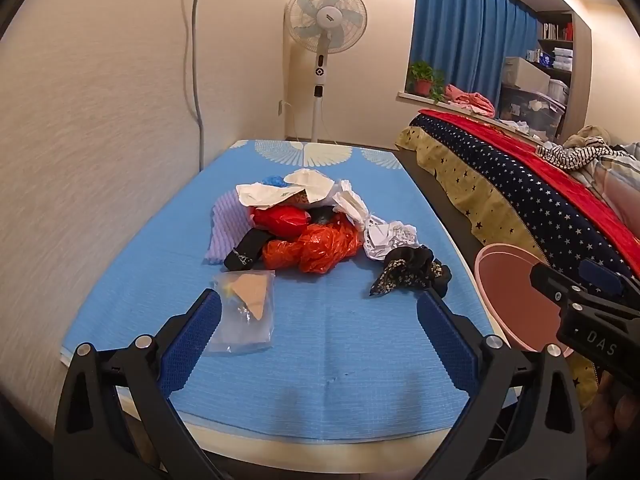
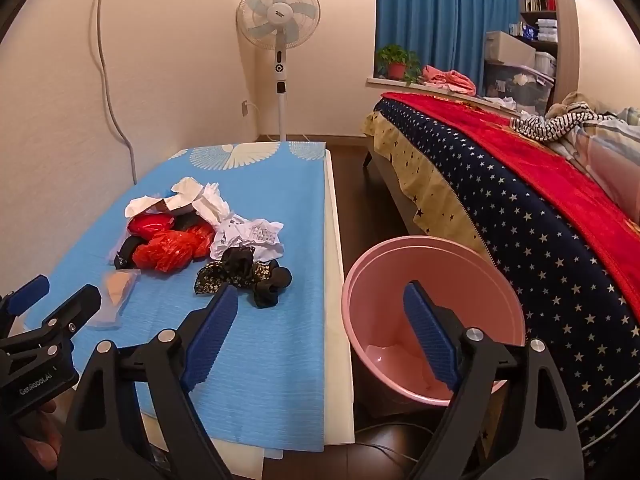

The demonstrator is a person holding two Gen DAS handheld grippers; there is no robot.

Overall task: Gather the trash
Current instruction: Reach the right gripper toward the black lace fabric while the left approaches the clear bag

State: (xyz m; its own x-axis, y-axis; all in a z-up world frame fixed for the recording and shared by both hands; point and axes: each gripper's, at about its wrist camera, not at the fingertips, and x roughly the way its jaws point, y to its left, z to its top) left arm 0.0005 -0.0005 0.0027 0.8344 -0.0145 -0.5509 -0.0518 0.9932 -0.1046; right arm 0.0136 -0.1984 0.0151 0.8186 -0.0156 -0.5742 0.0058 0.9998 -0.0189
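A heap of trash lies mid-table: an orange plastic bag (image 1: 316, 250) (image 2: 172, 252), a red bag (image 1: 282, 218), crumpled white paper (image 1: 390, 238) (image 2: 248, 236), white wrappers (image 1: 304, 188), a purple ribbed piece (image 1: 228, 228) and black floral cloth (image 1: 408, 272) (image 2: 240, 276). A clear packet (image 1: 246, 312) (image 2: 114, 294) lies nearer, beside my left gripper's left finger. My left gripper (image 1: 320, 312) is open and empty above the near table. My right gripper (image 2: 320, 312) is open and empty, between the table edge and the pink bin (image 2: 432, 320) (image 1: 516, 296).
The table has a blue cloth (image 1: 320, 360) and stands against the left wall. A bed with a starred blanket (image 2: 520, 216) runs along the right, close to the bin. A standing fan (image 2: 280, 28) is behind the table. Dark floor (image 2: 352, 184) lies between table and bed.
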